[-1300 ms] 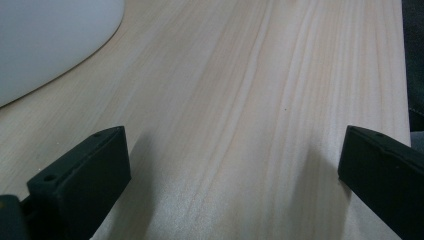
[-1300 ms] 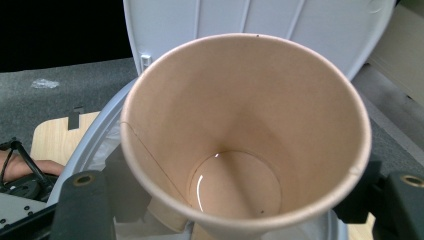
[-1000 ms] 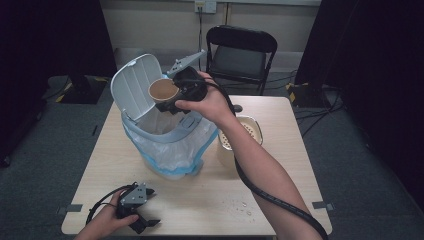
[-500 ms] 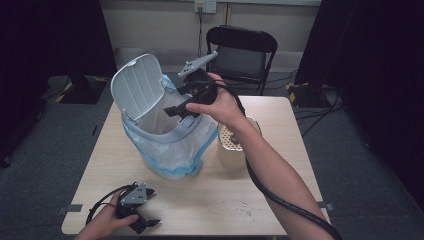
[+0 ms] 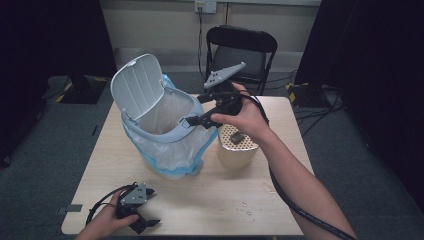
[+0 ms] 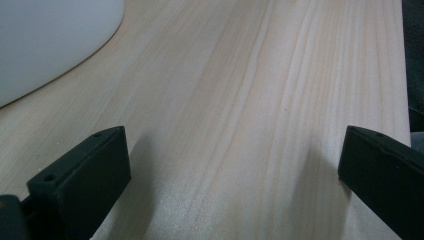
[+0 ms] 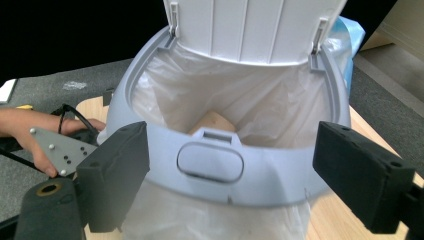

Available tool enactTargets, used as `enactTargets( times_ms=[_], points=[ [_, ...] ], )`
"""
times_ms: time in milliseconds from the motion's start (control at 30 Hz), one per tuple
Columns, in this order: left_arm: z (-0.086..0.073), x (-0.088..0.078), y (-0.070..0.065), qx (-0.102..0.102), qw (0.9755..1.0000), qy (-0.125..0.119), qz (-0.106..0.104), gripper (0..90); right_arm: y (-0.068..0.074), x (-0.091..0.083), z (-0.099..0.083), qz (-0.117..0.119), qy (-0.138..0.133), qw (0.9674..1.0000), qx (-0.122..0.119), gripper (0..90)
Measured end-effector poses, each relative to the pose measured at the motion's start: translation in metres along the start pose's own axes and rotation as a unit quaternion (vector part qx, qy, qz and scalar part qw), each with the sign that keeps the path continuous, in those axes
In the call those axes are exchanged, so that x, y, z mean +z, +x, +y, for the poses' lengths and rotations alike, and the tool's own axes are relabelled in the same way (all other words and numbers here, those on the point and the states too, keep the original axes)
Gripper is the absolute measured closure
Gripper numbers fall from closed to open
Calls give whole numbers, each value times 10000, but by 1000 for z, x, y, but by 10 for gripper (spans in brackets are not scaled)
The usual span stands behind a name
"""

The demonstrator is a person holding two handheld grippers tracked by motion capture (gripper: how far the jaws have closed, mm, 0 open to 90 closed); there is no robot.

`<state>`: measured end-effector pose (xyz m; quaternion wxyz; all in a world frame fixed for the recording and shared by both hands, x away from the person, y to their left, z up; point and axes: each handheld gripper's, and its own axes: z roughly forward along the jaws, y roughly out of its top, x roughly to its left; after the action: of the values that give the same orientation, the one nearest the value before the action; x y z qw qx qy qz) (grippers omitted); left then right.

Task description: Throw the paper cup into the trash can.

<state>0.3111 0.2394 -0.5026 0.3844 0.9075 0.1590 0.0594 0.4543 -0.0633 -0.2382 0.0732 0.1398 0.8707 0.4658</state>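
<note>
Hovering right claw (image 5: 197, 109), empty, just beside the bin (image 5: 165, 132) rim.

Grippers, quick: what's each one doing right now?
Left gripper: open, empty, resting on the pale wooden table.
Right gripper: open, empty, at the white lidded bin.

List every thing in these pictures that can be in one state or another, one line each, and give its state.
Bin lid: swung up, open.
Bin liner: fitted, draped over the outside; a brown thing lies inside.
Right gripper: fingers just opened, empty, at the bin's front rim.
Left gripper: open, empty, low on the table.
Perforated container: upright, a dark thing inside.
Folding chair: unfolded.
</note>
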Motion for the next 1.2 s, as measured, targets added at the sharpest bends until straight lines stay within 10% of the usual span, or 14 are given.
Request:
enactTargets(
  times_ms=[1200],
  points=[
    [0,0,-1,-31,10000,-24,15,0,5,-39,-73,-115,174,9997,127,141]
  ],
)
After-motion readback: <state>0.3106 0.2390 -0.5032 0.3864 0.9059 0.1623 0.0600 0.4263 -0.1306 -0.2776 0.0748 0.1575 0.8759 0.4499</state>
